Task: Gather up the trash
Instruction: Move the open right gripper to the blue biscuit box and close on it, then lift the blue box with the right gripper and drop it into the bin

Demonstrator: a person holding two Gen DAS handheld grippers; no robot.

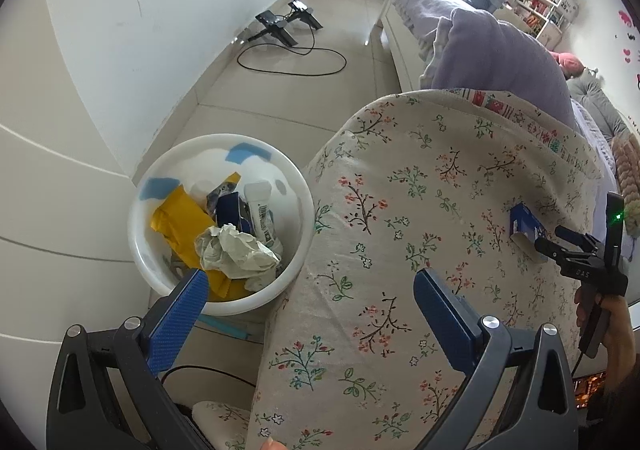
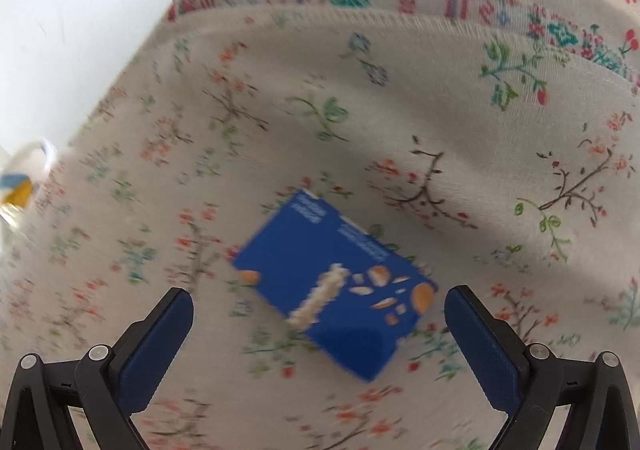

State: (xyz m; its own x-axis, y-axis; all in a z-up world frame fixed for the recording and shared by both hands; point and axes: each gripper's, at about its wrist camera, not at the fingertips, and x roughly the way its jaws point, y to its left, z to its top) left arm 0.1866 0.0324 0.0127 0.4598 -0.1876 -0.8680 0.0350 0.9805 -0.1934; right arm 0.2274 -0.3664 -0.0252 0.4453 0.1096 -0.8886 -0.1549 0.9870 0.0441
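L claw [image 1: 308, 286] wide open, empty, hovering over the edge of the floral bedspread [image 1: 420, 210] w/ the white bin [image 1: 160, 262] below-left on the floor. Bin holds yellow wrapper [image 1: 180, 226], crumpled paper [image 1: 236, 250], white tube [image 1: 262, 210], some blue packaging. R claw [image 2: 318, 304] also open, nothing gripped; blue snack box [image 2: 340, 282] lies flat on the bedspread just ahead, between the fingers but not touching either. R wrist view is motion-blurred, box text unreadable. In L view the same box sits far right on the bed, right beside the R claw tips. Room: beige tile floor [image 1: 320, 30], white wall, black stands + looped cable [image 1: 292, 62] by the wall, purple blanket [image 1: 500, 54] further up the bed, bookshelf [image 1: 548, 6] in far corner, bright window behind.
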